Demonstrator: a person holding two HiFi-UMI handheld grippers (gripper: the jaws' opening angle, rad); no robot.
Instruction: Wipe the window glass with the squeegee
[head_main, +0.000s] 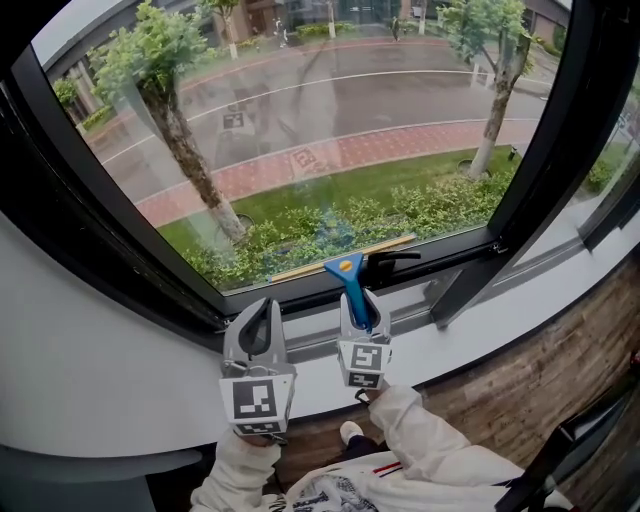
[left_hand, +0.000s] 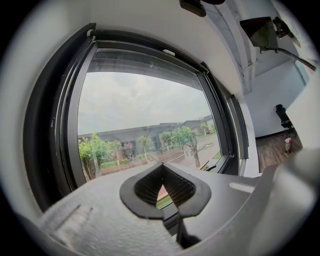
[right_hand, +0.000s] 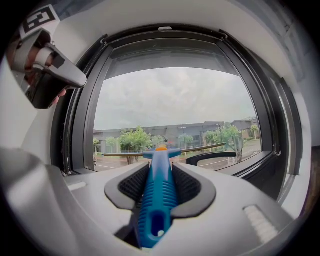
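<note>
**Head view.** Your right gripper (head_main: 357, 300) is clamped on the blue handle of the squeegee (head_main: 346, 268). The handle runs up from the jaws toward the window glass (head_main: 330, 120). The squeegee's thin, pale blade (head_main: 310, 264) lies slantwise along the bottom edge of the pane, just above the lower part of the dark window frame (head_main: 300, 296). A black window handle (head_main: 392, 262) sits just right of the squeegee head. Your left gripper (head_main: 262, 303) is beside the right one, over the white sill (head_main: 120, 360), and it touches neither the squeegee nor the glass. White sleeves (head_main: 430, 440) show at the bottom edge, and a wood-pattern floor (head_main: 560, 340) lies to the right.

**Left gripper view.** The jaw pads (left_hand: 180, 187) meet at their tips, leaving only a small triangular gap behind the contact point. Nothing is held between them. The jaws point at the lower part of the pane, with trees and a road visible through it.

**Right gripper view.** Both jaws are closed against the ribbed blue handle, which runs straight down the centre line between the pads. The blade stretches horizontally across the low part of the glass. The black window handle lies just right of and below it. The left gripper appears at the upper left, clear of the squeegee.
</note>
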